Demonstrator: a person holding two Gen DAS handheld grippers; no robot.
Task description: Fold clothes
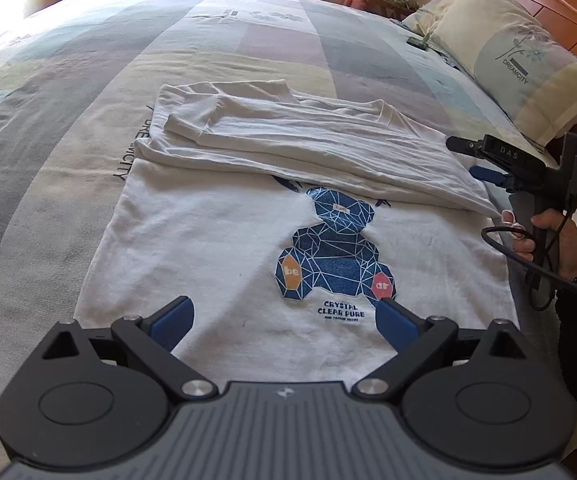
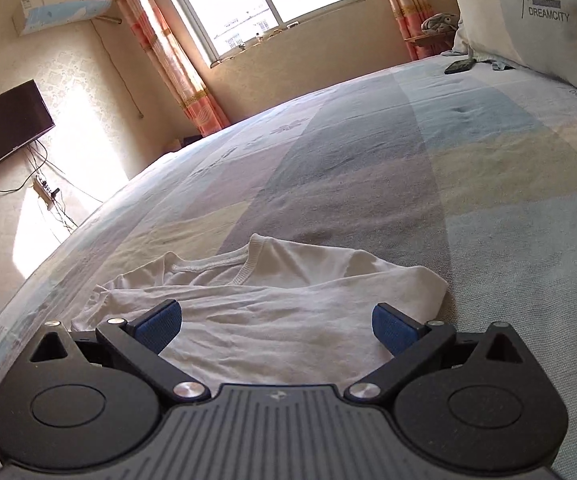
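Note:
A white T-shirt (image 1: pixel 216 240) with a blue geometric bear print (image 1: pixel 332 256) lies flat on the bed. Its upper part is folded down over itself, sleeves and collar (image 1: pixel 380 110) lying across the chest. My left gripper (image 1: pixel 284 322) hovers open over the shirt's lower hem, nothing between its blue pads. The right gripper (image 1: pixel 484 170) shows in the left wrist view at the shirt's right edge, held by a hand (image 1: pixel 544 236). In the right wrist view the right gripper (image 2: pixel 276 326) is open just above the folded white shirt (image 2: pixel 272 312), with the ribbed collar (image 2: pixel 248 268) ahead.
A patchwork bedspread (image 1: pixel 88 80) in pale blue, grey and yellow covers the bed. A pillow (image 1: pixel 528 60) marked DREAMCITY leans on the wooden headboard (image 1: pixel 568 4) at right. A dark remote (image 2: pixel 459 66) lies near the pillow. A window, orange curtains and a wall television (image 2: pixel 4 128) stand beyond.

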